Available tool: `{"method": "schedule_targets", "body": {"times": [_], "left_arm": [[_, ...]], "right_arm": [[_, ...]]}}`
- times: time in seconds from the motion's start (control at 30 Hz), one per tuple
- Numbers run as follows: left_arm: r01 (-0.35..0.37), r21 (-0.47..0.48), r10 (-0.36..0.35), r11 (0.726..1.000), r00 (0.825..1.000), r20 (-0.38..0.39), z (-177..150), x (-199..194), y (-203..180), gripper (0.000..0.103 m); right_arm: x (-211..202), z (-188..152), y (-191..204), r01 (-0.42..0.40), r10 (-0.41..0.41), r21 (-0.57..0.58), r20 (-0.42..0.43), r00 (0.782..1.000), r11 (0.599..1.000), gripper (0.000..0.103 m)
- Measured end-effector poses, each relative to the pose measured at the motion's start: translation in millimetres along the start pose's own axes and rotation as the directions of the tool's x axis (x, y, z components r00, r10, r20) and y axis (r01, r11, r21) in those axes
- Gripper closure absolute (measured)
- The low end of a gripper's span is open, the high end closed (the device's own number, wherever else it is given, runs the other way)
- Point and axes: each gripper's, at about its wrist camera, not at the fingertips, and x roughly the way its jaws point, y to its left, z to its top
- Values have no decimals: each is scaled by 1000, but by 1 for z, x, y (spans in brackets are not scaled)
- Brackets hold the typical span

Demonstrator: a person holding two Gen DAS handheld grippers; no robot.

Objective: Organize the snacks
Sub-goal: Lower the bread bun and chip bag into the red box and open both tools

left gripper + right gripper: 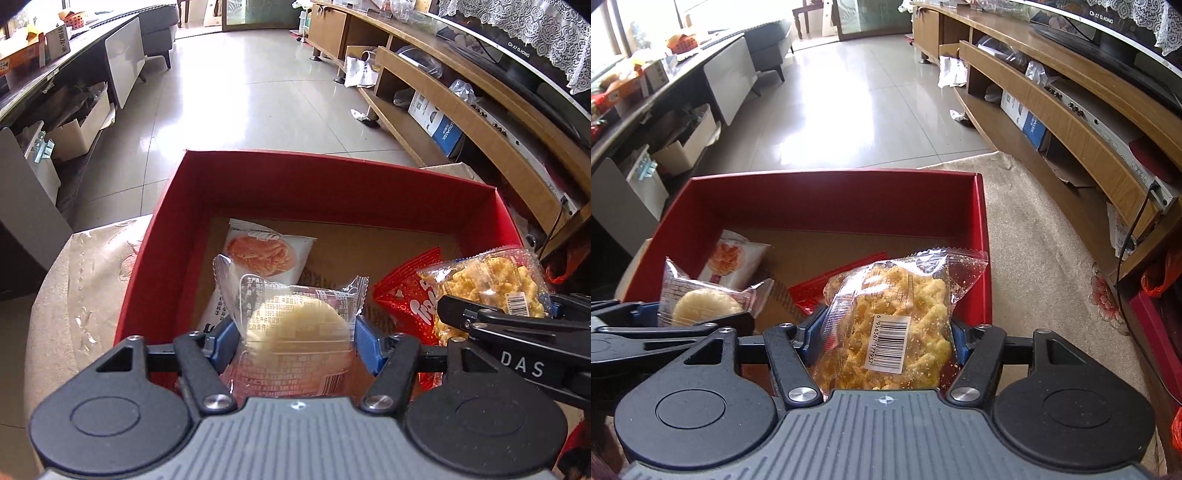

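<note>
Left wrist view: left gripper (pixel 295 334) clamps a clear-wrapped round pastry (pixel 295 325) between its blue fingers (pixel 221 341), over the near edge of the red box (pixel 280 173); a white packet (pixel 266 251) and a red packet (pixel 410 299) lie inside. "DAS" marks the other tool. Right wrist view: right gripper (pixel 888 334) grips a clear bag of yellow twists (pixel 886 314), barcode 6 956367 177937, above the box's near right corner.

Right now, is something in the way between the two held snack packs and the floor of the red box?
Partly. A white pack lies under the left claw's pastry, a red pack under the right claw's yellow snack. The box floor behind is bare.
</note>
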Motion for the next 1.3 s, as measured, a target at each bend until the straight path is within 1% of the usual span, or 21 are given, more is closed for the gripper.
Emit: {"method": "schedule_targets", "body": {"times": [0.13,0.23,0.47,0.7,0.97,1.3], "left_arm": [[-5,-3,5,1000,1000,7,1,-4,1,42],[4,-13,-4,1000,1000,13,2,-7,3,41],[18,-6,-18,1000,998,59,5,-22,1,41],[25,-6,-24,1000,998,64,3,-28,0,40],[36,5,-36,999,996,83,-7,-46,2,39],[40,2,-40,999,994,97,-28,-70,12,38]], "right_arm": [[-1,0,1,-2,2,-2,6,1000,1000,31],[-2,0,0,-2,2,-3,20,1000,1000,29],[-7,1,-3,2,-2,0,46,999,1000,24],[-16,2,-3,22,-22,-11,70,997,1000,24],[-36,-5,1,34,-30,-39,101,994,999,23],[-59,-25,13,33,-25,-71,113,993,997,21]]}}
